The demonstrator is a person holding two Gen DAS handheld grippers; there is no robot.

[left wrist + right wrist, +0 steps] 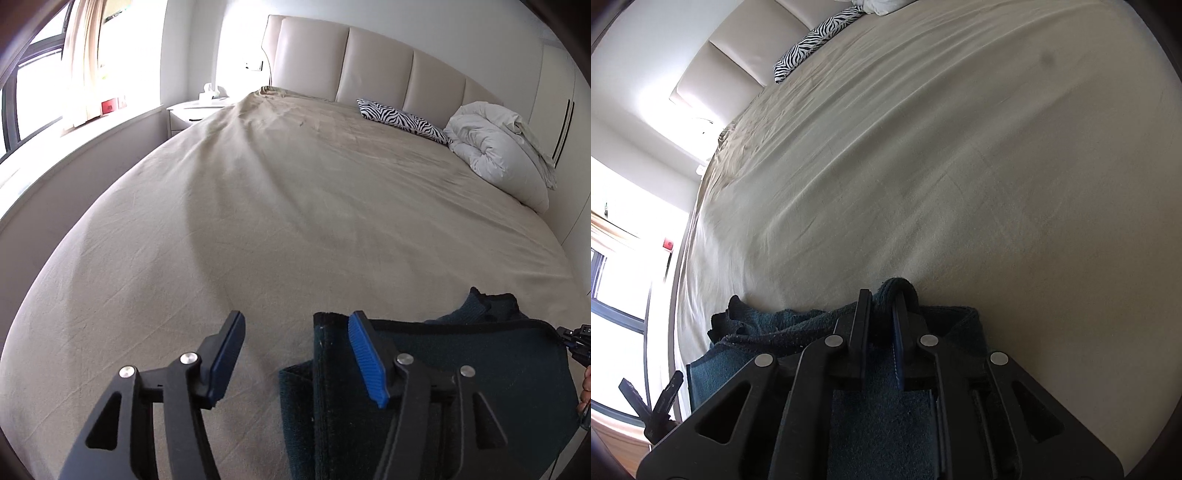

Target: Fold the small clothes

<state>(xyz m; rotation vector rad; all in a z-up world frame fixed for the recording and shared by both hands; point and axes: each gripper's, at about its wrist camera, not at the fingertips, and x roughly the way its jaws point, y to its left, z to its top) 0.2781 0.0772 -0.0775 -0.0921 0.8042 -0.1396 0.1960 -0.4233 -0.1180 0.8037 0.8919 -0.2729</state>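
A small dark teal garment (461, 369) lies folded flat on the near edge of the beige bed sheet (295, 203). My left gripper (295, 317) is open over the garment's left edge. Its right finger (365, 354) rests above the cloth and its left finger is over bare sheet. In the right wrist view the garment (879, 417) runs under my right gripper (882, 299), which is shut on a bunched fold at its far edge. The cloth loops over the fingertips. My right gripper (574, 339) shows at the garment's right corner, and my left gripper (652, 387) shows low on the left.
A zebra-print pillow (402, 120) and a rolled white duvet (495, 147) lie at the padded headboard (376, 62). A white nightstand (195, 110) and a window ledge (55, 173) run along the left. A hand (585, 384) shows at the right edge.
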